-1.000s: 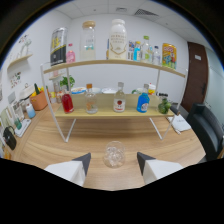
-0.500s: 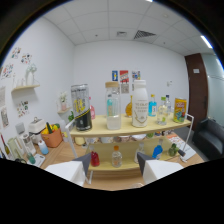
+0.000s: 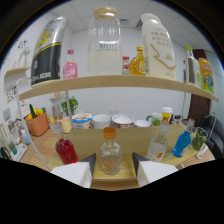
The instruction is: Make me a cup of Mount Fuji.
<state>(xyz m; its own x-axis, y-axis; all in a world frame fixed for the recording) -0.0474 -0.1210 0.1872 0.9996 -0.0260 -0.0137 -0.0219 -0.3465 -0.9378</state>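
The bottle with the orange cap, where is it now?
In the gripper view, the bottle with the orange cap stands between the open fingers, with the red bottle beside it.

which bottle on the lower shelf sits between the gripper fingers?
The clear bottle with the orange cap, standing upright between the open gripper fingers with gaps either side. The red bottle and blue bottle stand off to the sides.

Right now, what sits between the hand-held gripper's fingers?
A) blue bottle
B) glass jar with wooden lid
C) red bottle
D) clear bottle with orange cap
D: the clear bottle with the orange cap stands between the fingers of the hand-held gripper, gaps at both sides, so it is open; the red bottle is off to one side, the blue bottle to the other.
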